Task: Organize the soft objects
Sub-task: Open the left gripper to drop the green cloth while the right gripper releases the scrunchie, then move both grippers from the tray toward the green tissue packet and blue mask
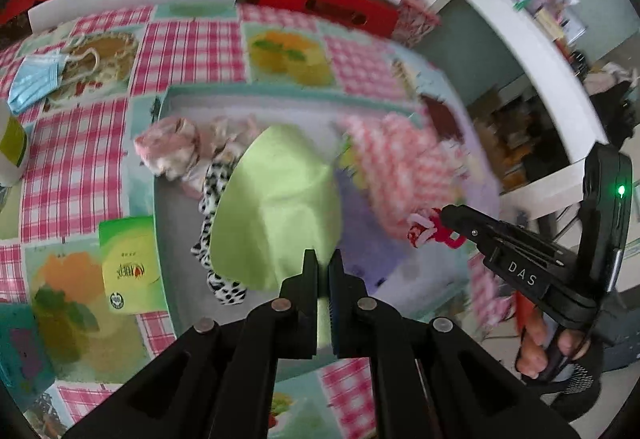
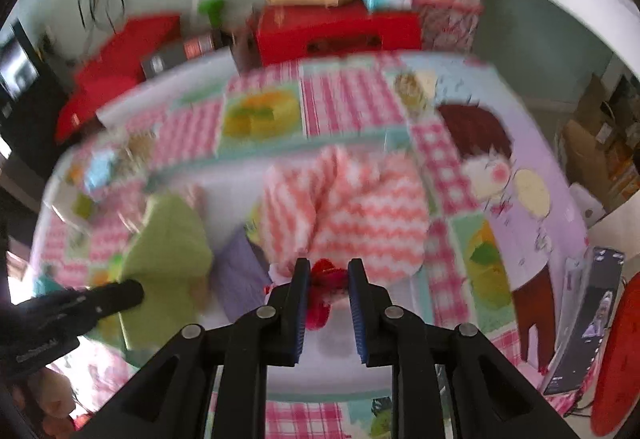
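- Two black two-finger grippers work over a shallow pale tray (image 1: 168, 175) on a pink-checked, fruit-printed tablecloth (image 1: 188, 51).
- Left gripper (image 1: 323, 279): jaws pinched shut on the edge of a smooth lime-green cloth (image 1: 276, 199), which rises in a soft peak over the tray.
- Right gripper (image 2: 329, 293): jaws only narrowly parted, with a small fuzzy red-and-white soft item (image 2: 326, 279) between the blue pads; contact is too blurred to judge.
- In the tray beside the green cloth: a cow-print black-and-white fabric strip (image 1: 212, 199), a crumpled pale pink floral cloth (image 1: 168, 147) and a fluffy pink-and-white zigzag towel (image 2: 360, 207).
- Right gripper's body reads "DAS".
- On the tablecloth: a green packet (image 1: 130, 267) with unreadable print and a blue face mask (image 1: 34, 79).
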Demonstrator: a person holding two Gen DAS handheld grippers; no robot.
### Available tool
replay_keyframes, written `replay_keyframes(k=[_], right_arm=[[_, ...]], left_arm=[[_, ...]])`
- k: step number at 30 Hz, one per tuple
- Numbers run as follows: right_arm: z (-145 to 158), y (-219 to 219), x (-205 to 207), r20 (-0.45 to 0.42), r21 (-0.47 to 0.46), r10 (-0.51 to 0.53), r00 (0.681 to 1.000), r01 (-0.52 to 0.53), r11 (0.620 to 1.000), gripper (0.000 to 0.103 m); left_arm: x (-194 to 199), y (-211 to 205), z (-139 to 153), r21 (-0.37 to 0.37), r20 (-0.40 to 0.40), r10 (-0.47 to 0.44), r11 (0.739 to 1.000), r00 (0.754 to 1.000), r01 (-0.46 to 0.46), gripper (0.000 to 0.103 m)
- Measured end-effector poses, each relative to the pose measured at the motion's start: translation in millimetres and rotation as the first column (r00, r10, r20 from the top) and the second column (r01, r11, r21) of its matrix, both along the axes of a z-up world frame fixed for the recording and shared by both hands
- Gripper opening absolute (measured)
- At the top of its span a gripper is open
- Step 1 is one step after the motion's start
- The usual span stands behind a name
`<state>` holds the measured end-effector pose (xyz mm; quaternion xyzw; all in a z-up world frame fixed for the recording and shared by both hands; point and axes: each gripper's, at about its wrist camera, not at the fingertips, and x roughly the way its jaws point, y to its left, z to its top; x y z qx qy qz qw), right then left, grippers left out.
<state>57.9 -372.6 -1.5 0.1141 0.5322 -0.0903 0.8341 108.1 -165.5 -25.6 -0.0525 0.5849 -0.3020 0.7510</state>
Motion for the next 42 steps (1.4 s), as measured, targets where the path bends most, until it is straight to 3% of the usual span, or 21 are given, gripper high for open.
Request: replay_keyframes(k=[4,7,9,11,14,18,26,31,33,36,42], right_arm=[[-22,2,6,-0.082,0.008,0.009,0.997,-0.009,1.000,0.022],[-20,2,5,-0.071,0.005,0.007,0.997,-0.007,1.000,0.033],[-17,2,4,-0.062,-0.005,0.005,0.998,-0.005,1.000,0.044],[-11,4,4,-0.053,-0.018,0.005,0.999,-0.006,1.000,0.048],[-3,8,4,-0.033,-0.035,0.007,0.999,-0.008,0.999,0.059],[6,17,6,-0.009,-0.050,0.022,1.000,-0.023,0.999,0.067],[11,36,11,0.021,-0.072,0.063,0.998,-0.061,0.996,0.075],[6,52,16,0.008,-0.086,0.095,0.995,-0.094,0.992,0.079],[5,56,17,0.009,-0.089,0.102,0.995,-0.101,0.991,0.086],[9,60,18,0.044,-0.076,0.094,0.995,-0.091,0.993,0.103],[22,62,18,0.156,-0.027,0.060,0.986,-0.056,0.998,0.103]], left_arm=[[-1,-6,-5,0.030,-0.003,-0.014,0.999,1.000,0.014,0.004],[-2,-8,-2,0.044,0.011,-0.018,0.999,1.000,0.017,0.010],[-6,-6,2,0.056,0.025,-0.012,0.998,1.000,0.011,0.030],[-8,-2,8,0.060,0.051,-0.006,0.998,0.999,0.003,0.039],[-8,5,17,0.053,0.078,0.003,0.999,0.997,-0.007,0.043],[-8,14,28,0.065,0.122,0.026,0.997,0.992,-0.034,0.064],[0,37,40,0.090,0.196,0.114,0.987,0.974,-0.134,0.067],[4,50,41,0.138,0.241,0.149,0.973,0.959,-0.186,0.077],[6,57,42,0.141,0.252,0.163,0.969,0.954,-0.203,0.082],[11,67,42,0.148,0.261,0.194,0.960,0.946,-0.238,0.091],[17,83,40,0.138,0.247,0.244,0.949,0.938,-0.283,0.091]])
